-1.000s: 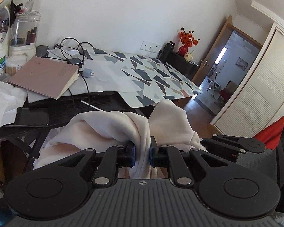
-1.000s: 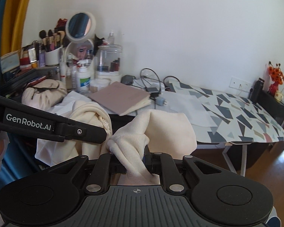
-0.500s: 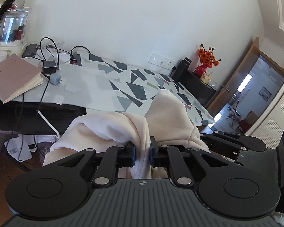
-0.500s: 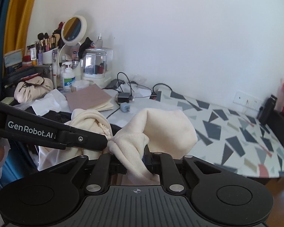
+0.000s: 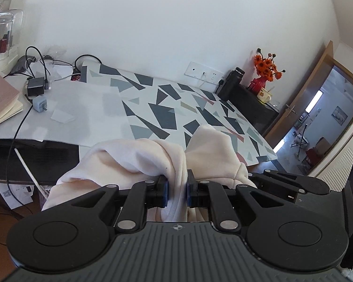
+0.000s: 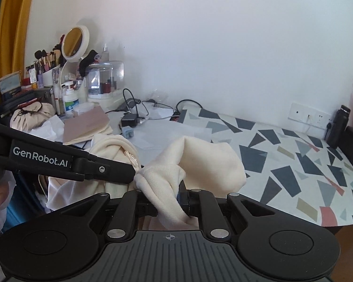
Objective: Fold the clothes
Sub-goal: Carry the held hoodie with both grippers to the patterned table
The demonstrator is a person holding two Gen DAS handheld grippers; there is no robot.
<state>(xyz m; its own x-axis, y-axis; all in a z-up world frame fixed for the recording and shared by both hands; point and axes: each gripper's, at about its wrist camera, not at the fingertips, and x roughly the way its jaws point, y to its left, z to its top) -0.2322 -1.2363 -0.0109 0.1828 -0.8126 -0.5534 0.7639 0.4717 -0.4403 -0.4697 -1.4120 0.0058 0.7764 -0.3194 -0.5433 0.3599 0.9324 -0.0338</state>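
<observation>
A cream garment (image 5: 134,162) hangs bunched in the air between both grippers, just short of the near edge of a table with a grey, black and pink geometric cover (image 5: 167,115). My left gripper (image 5: 175,191) is shut on a fold of the cloth, which bulges out on both sides of its jaws. In the right wrist view my right gripper (image 6: 169,205) is shut on another bunch of the same cream garment (image 6: 209,162). The left gripper's black arm (image 6: 66,162) crosses in from the left and meets the cloth there.
The patterned table (image 6: 301,164) stretches right to a black bottle (image 6: 338,127) and a socket plate (image 6: 308,116). Left of it, a cluttered desk holds a pink notebook (image 6: 87,127), chargers and cables (image 6: 129,119), a round mirror (image 6: 74,41), cosmetics. An orange-flower vase (image 5: 261,82) stands by an open door (image 5: 322,122).
Both grippers have carried the bunched garment rightwards, away from the cluttered desk and towards the patterned table, which now fills more of both views. Both grips are unchanged.
</observation>
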